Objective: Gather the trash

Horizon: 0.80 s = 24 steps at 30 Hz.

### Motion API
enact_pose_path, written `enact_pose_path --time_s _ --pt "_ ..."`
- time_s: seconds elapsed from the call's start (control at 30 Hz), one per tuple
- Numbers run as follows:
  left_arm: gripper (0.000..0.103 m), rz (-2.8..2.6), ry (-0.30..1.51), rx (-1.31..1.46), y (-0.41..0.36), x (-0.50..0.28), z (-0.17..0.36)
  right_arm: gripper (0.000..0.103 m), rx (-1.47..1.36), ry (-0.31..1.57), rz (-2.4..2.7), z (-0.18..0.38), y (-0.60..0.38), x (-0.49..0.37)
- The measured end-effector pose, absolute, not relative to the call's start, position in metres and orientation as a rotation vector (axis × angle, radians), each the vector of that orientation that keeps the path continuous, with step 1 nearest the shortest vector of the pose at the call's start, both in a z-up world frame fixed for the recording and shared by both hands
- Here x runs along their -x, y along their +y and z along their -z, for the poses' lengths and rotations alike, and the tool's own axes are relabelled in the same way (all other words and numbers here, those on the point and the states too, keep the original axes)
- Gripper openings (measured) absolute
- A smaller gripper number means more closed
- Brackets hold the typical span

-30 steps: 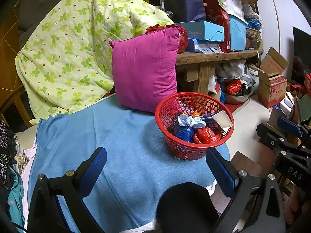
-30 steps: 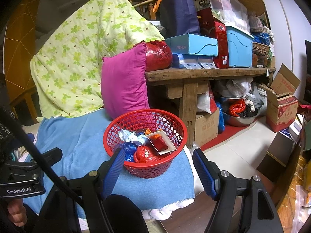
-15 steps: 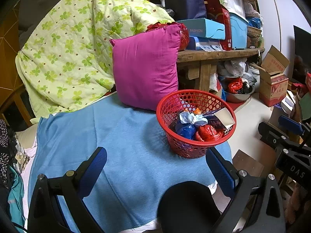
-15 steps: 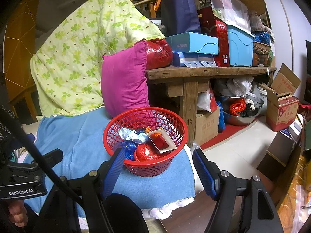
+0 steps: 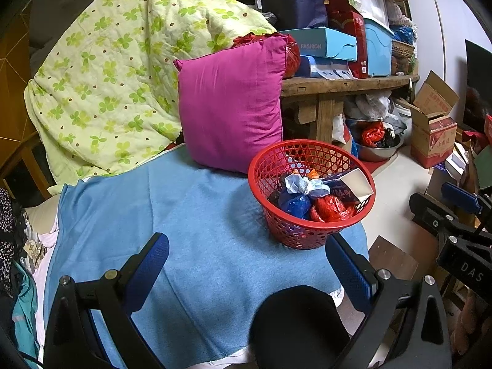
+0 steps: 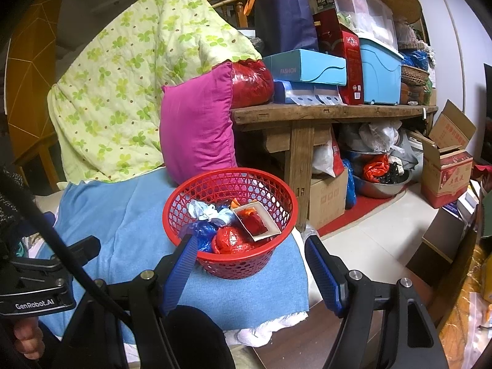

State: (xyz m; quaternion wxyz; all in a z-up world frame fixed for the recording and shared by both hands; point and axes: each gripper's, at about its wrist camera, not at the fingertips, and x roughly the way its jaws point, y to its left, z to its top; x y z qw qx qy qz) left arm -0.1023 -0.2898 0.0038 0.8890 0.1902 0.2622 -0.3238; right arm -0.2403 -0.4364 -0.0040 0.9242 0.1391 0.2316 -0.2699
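Note:
A red mesh basket (image 5: 307, 233) (image 6: 276, 196) stands on the blue cloth (image 5: 184, 230) (image 6: 129, 224) near its right edge. It holds crumpled trash: a blue bag (image 5: 294, 205), a red bag (image 5: 330, 209), pale blue paper (image 5: 303, 184) and a small open carton (image 5: 358, 181) (image 6: 256, 221). My left gripper (image 5: 249, 258) is open and empty, low over the cloth, left of the basket. My right gripper (image 6: 250, 261) is open and empty, its jaws either side of the basket's near wall, short of it.
A magenta pillow (image 5: 230, 104) and a green-patterned quilt (image 5: 123, 77) lean behind the basket. A wooden bench (image 6: 323, 113) with boxes stands to the right, with bags, a metal bowl (image 6: 381, 184) and cardboard boxes (image 6: 446, 166) on the floor.
Both views shift only slightly; the basket sits a little lower and nearer in the right wrist view. Both grippers stay open and empty.

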Motion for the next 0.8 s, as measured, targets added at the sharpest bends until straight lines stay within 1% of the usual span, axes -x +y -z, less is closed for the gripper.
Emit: enact_pose_path --time_s 0.8 --pt "0.101 0.673 0.534 -0.365 -0.275 0.093 -0.007 0.075 -0.271 0.473 0.547 -0.005 -0.426 0.228"
